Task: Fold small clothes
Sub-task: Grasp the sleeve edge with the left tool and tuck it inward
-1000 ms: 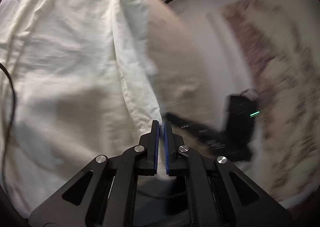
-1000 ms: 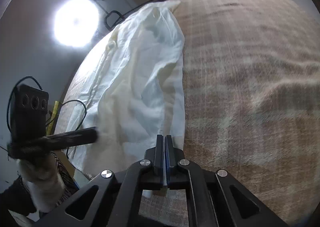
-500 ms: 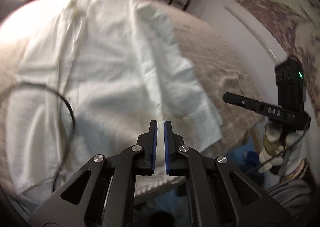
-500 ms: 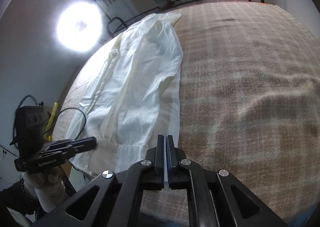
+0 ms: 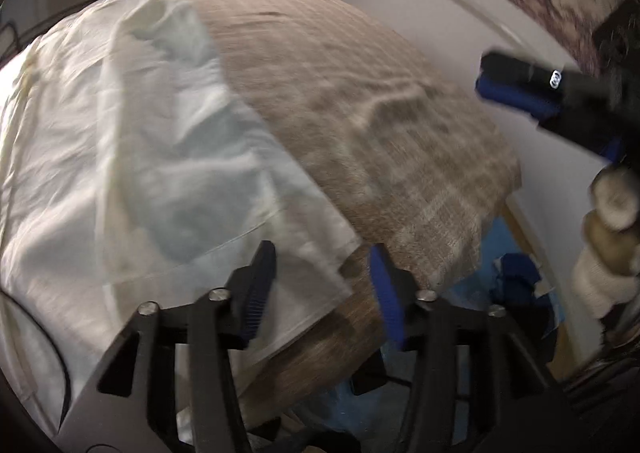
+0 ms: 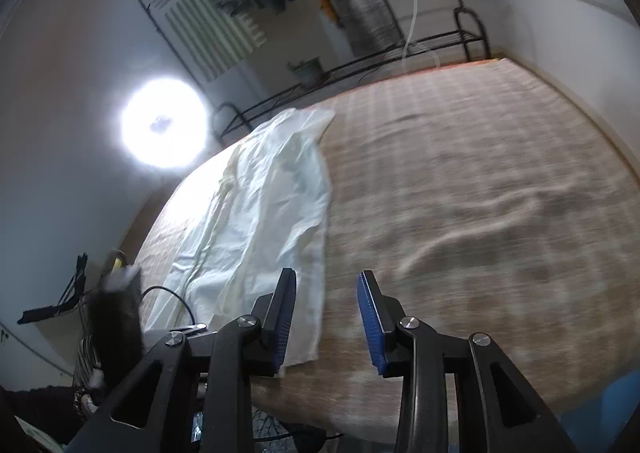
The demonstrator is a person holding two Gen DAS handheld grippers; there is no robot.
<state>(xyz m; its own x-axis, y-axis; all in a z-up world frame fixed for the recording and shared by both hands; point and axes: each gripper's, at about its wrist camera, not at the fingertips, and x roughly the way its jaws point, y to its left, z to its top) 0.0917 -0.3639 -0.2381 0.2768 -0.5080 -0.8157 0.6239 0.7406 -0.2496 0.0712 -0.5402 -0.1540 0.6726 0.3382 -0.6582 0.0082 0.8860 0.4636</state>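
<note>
A white garment [image 5: 132,157] lies spread lengthwise on a brown checked blanket [image 5: 380,113]. My left gripper [image 5: 322,273] hovers over the garment's near right corner. Its jaws are opening and nothing is pressed between them. In the right wrist view the same garment [image 6: 272,213] runs away from me on the left. My right gripper [image 6: 326,293] hangs above its near hem, jaws opening, with no cloth between the pads. From the left wrist view the right gripper [image 5: 486,75] shows at upper right, held by a gloved hand [image 5: 612,233].
The blanket's near edge [image 5: 460,269] drops off to blue things on the floor [image 5: 516,277]. A black cable [image 6: 176,297] lies by the garment's left side. A black metal rack [image 6: 440,41] and a bright lamp [image 6: 162,129] stand beyond the far edge.
Both grippers were shut at the garment's near edge and now stand open. The left view has swung to the garment's near corner. The right gripper has lifted and drawn back.
</note>
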